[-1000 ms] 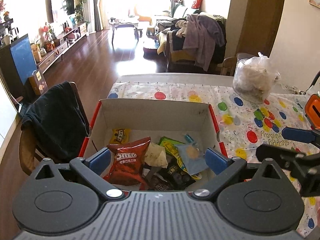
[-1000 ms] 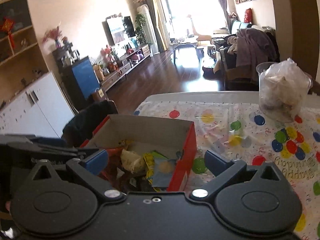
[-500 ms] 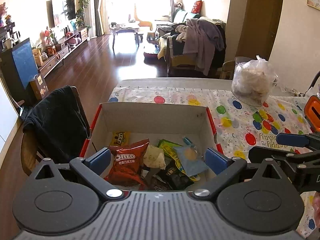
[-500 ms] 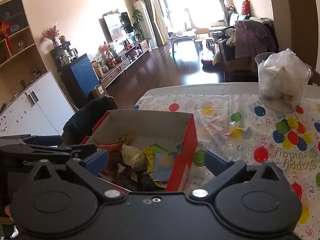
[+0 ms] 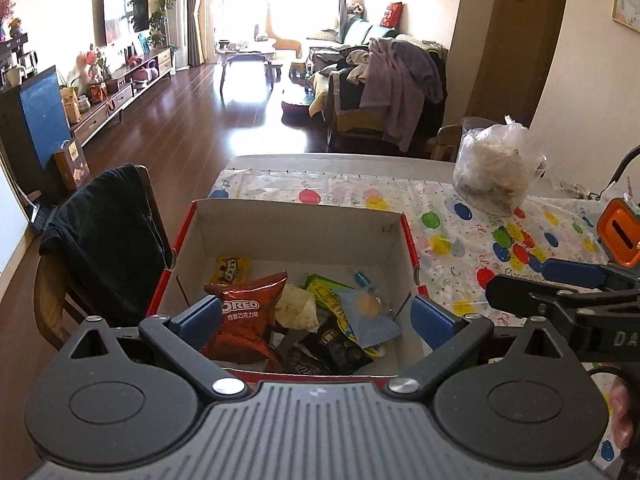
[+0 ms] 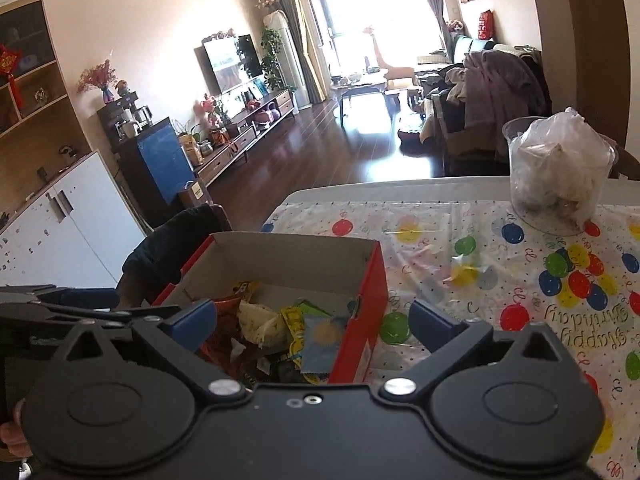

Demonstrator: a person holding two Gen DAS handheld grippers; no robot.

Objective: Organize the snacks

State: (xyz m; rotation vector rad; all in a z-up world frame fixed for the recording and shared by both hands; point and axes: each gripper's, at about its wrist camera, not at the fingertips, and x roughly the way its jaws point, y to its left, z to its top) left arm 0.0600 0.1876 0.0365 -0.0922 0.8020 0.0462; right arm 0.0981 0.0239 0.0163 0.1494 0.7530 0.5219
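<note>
A red cardboard box (image 5: pixel 296 224) (image 6: pixel 366 300) with a white inside stands on the table's near left part. It holds several snack packs: a red Oreo bag (image 5: pixel 246 316), a yellow pack (image 5: pixel 232 270), a pale wrapper (image 5: pixel 298 306), a light blue pack (image 5: pixel 368 314) (image 6: pixel 322 340) and dark packs (image 5: pixel 332 352). My left gripper (image 5: pixel 316 316) hovers over the box's near edge, open, nothing between its blue fingers. My right gripper (image 6: pixel 312 322) is open too, straddling the box's right wall, and holds nothing. The right gripper shows at the right edge (image 5: pixel 568 280) of the left wrist view.
A balloon-print tablecloth (image 5: pixel 472 240) (image 6: pixel 500 264) covers the table. A clear container stuffed with a plastic bag (image 5: pixel 496 168) (image 6: pixel 556 168) stands at the far right. An orange object (image 5: pixel 620 232) sits at the right edge. A chair draped in dark cloth (image 5: pixel 104 240) stands left of the box.
Both grippers have drawn back and risen a little, so more of the room and table shows. The snacks in the box have not moved, and both grippers stayed open.
</note>
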